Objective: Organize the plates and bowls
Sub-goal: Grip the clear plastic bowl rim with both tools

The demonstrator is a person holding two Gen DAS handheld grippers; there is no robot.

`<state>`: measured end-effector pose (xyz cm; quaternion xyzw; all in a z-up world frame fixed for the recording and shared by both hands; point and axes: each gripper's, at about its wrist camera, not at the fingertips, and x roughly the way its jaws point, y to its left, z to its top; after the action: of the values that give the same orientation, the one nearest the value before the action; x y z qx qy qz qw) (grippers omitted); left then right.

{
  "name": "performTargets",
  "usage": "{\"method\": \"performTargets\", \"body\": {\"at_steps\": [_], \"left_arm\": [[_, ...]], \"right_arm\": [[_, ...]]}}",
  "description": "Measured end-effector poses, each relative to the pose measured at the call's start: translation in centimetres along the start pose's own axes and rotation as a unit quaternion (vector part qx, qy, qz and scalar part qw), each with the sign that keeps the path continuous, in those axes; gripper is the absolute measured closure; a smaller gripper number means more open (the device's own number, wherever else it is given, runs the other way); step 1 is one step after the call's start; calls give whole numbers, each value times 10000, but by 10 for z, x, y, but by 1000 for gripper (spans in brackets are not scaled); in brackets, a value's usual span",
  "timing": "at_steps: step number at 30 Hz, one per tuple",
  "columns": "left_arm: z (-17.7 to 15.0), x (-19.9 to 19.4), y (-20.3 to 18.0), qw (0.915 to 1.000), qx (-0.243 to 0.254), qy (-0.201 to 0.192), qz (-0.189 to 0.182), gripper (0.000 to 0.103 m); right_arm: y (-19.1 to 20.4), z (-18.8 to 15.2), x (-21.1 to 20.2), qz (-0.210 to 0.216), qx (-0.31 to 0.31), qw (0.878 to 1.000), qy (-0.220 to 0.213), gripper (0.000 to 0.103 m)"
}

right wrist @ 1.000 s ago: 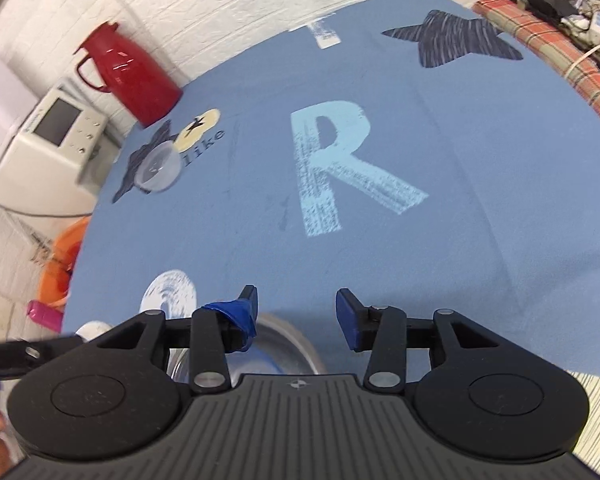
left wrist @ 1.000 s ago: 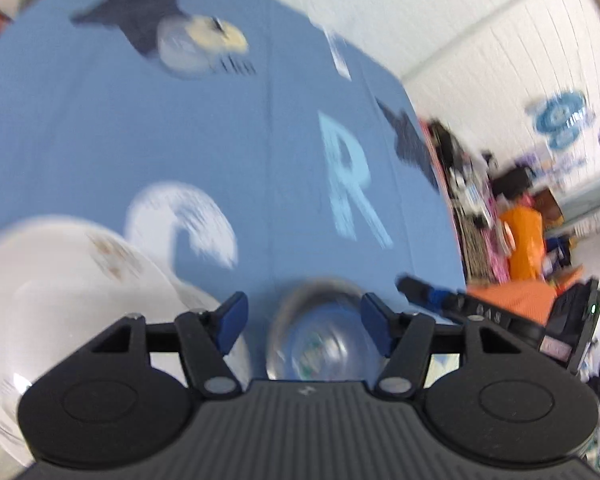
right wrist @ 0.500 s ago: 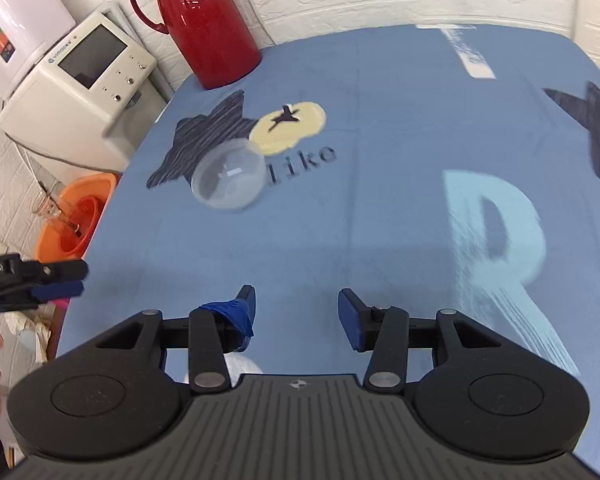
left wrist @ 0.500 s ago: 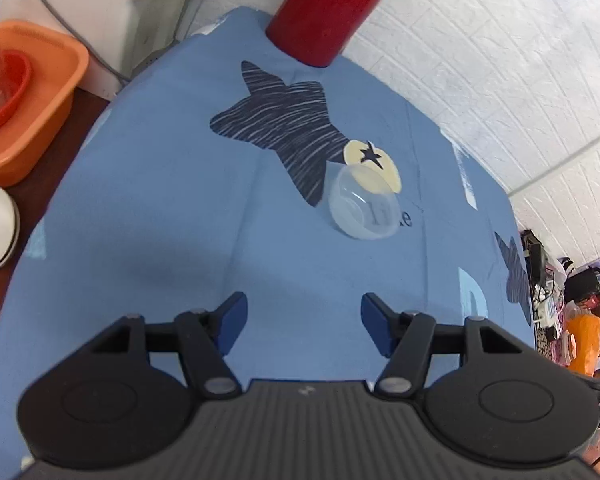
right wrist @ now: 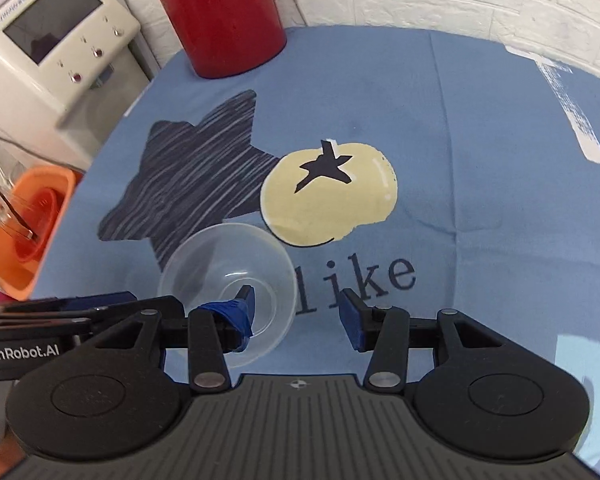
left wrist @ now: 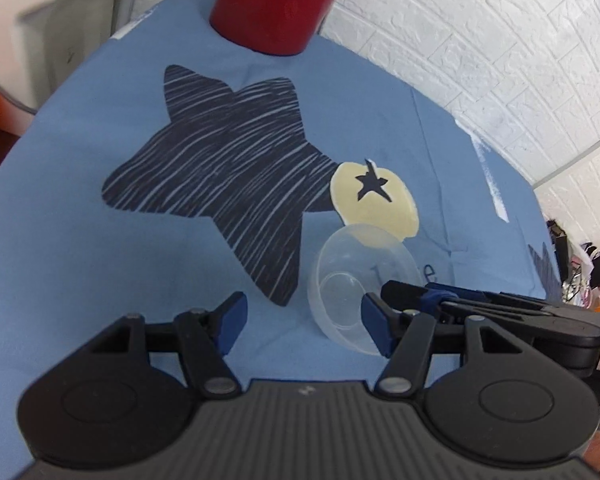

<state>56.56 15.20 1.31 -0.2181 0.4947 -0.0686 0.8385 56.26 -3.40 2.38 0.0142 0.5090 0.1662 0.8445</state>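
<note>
Straddling the near rim of a clear plastic bowl, the right gripper gapes wide; the left gripper, equally wide, hovers just left of it.

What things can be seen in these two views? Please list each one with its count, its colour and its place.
clear bowl: one, transparent plastic, on the cloth by the dark star print, just ahead of both grippers
tablecloth: one, blue with a dark star, a pale yellow circle, the word "like" and pale letters, covering the table
red jug: one, red, at the far edge of the cloth by the wall
appliance: one, cream-white with a dark screen, left of the table
orange tub: one, orange, low at the left beside the table
brick wall: one, white, behind the table
left gripper: one, black with blue pads, open
right gripper: one, black with blue pads, open
</note>
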Motion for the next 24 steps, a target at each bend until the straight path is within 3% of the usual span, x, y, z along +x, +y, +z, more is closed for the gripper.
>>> {"method": "performTargets", "body": {"at_steps": [3, 11, 14, 15, 16, 18, 24], "left_arm": [[1, 11, 1, 9999, 42, 32, 110, 39], [2, 12, -1, 9995, 114, -141, 260, 42], [1, 12, -4, 9987, 261, -169, 403, 69], [1, 13, -5, 9986, 309, -145, 402, 89], [0, 15, -5, 9991, 261, -67, 332, 101], [-1, 16, -1, 9999, 91, 37, 71, 103], [-12, -2, -7, 9999, 97, 29, -101, 103]], "right_arm": [[-5, 0, 9, 64, 152, 9999, 12, 71], [6, 5, 17, -151, -215, 9997, -29, 70], [-2, 1, 16, 471, 87, 9987, -199, 78], [-1, -1, 17, 635, 112, 9977, -211, 82], [2, -3, 19, 729, 78, 9971, -187, 86], [9, -7, 19, 814, 62, 9965, -192, 88], [10, -18, 2, 931, 154, 9952, -276, 85]]}}
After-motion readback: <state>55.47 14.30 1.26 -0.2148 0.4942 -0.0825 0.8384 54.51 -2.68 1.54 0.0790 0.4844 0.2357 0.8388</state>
